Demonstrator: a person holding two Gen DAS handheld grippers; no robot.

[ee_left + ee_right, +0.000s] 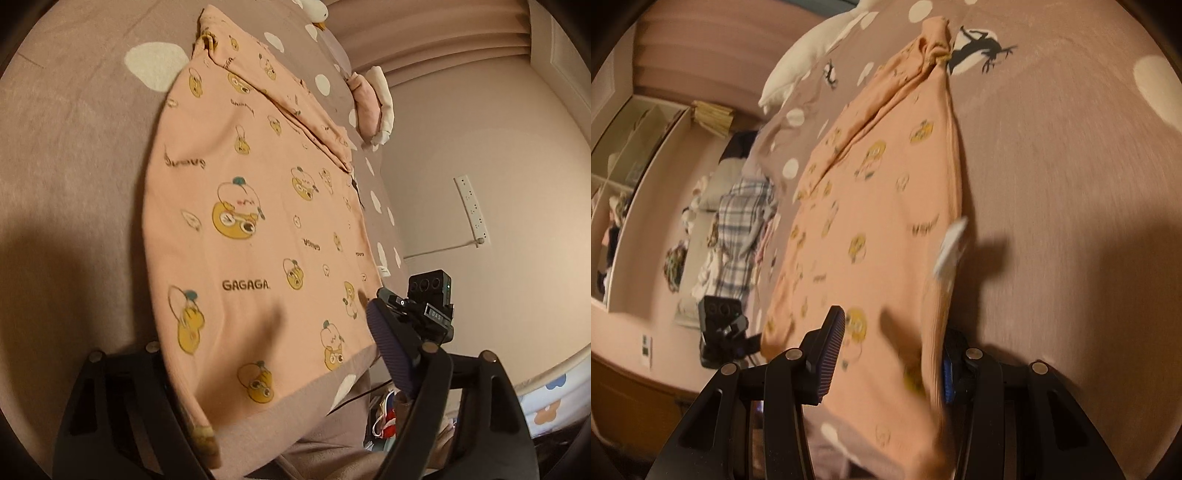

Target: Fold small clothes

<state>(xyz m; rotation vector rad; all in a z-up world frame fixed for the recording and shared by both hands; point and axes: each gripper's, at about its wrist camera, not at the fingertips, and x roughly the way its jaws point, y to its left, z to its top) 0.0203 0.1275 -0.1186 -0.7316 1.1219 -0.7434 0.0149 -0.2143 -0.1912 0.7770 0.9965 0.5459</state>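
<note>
A small peach garment (251,221) printed with yellow ducks and the word GAGAGA lies spread on a mauve bed cover (74,166). It also shows in the right wrist view (886,221), with a white label (951,245) at its near edge. My left gripper (280,369) is open, its jaws wide apart around the garment's near hem; the left finger lies under the cloth. My right gripper (890,365) is open, its jaws straddling the garment's near edge, which drapes over the right finger. The other gripper shows at the edge of each view (430,306).
The bed cover carries white dots and a black deer print (982,46). A pink-and-white pillow (373,103) lies at the far edge. A power strip (472,210) hangs on the wall. Plaid clothes (742,236) and shelves (631,155) stand beside the bed.
</note>
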